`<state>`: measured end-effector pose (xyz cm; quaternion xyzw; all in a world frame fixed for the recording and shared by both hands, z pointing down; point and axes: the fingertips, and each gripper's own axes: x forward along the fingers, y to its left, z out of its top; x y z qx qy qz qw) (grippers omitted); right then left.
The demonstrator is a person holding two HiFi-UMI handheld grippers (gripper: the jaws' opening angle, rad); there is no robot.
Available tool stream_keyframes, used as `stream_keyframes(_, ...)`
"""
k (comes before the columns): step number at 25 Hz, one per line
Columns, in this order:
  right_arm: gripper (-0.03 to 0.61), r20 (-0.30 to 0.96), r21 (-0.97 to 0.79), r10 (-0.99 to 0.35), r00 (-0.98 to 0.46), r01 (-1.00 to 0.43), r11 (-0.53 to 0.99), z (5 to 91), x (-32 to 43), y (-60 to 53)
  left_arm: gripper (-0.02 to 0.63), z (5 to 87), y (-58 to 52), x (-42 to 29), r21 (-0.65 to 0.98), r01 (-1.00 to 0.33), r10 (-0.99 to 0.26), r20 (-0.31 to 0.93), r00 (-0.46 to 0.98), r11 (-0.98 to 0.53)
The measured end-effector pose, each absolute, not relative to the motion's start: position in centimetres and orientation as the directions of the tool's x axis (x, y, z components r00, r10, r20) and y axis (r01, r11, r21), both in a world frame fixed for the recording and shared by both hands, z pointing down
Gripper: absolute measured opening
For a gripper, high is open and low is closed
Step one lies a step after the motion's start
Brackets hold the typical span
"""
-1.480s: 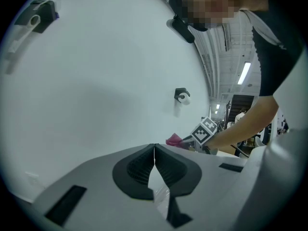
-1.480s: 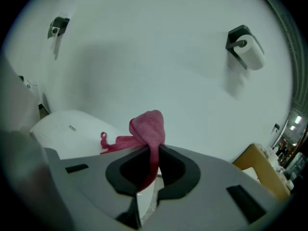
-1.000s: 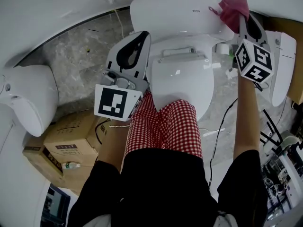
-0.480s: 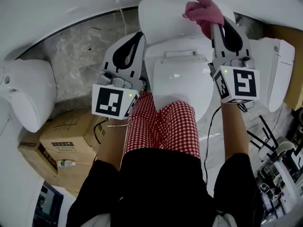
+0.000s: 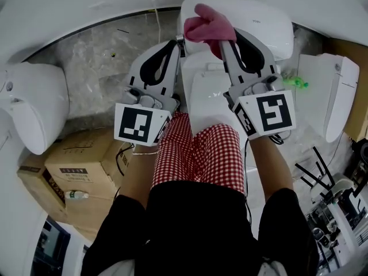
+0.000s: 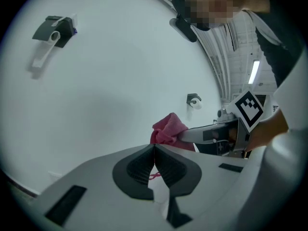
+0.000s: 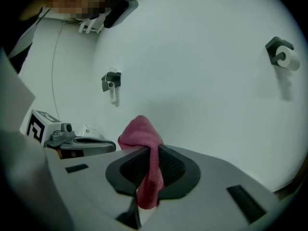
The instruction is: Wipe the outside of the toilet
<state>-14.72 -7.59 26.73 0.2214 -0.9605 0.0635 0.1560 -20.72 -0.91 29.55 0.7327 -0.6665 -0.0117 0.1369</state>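
Your right gripper (image 5: 222,37) clamps a pink cloth (image 5: 208,26) at the toilet tank (image 5: 264,25) — your left gripper (image 5: 176,41), jaws together, holds nothing. Most of the outside likely remains to wipe.

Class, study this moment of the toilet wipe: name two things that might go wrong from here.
1. The right hand-held gripper pinches only a fold of the pink cloth; dragging it over the tank might pull it free.
2. The left hand-held gripper, shut and empty, sits close beside the cloth, so the two may knock together.
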Motion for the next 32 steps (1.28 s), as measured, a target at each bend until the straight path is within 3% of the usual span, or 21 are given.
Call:
stream_keyframes(7, 0.057, 0.345, -0.144, -0.334, -0.877, -0.401, 0.905, 28.4, -16.9, -5.2, 0.011, 29.6, 0.1, -21.7, 0.219, -0.974, -0.982, 0.166, 0.086, -0.049)
stream_keyframes(14, 0.057, 0.450, -0.152, -0.302, -0.841, -0.405, 0.902, 33.4, -18.0, -4.8, 0.011, 30.1, 0.8, -22.4, 0.221, -0.975, -0.982, 0.174, 0.075, -0.036)
stream_keyframes(22, 0.057, 0.549, -0.072, -0.312, -0.775, -0.416, 0.907, 37.7, -18.4, -5.7, 0.011, 30.7, 1.0, -22.6, 0.236, -0.971, -0.980, 0.184, 0.080, -0.035)
stream_keyframes(32, 0.057, 0.584, -0.041, -0.341, -0.737, -0.447, 0.894, 39.0, -17.6, -7.3, 0.011, 31.2, 0.4, -22.3, 0.233, -0.971, -0.977, 0.190, 0.099, -0.053)
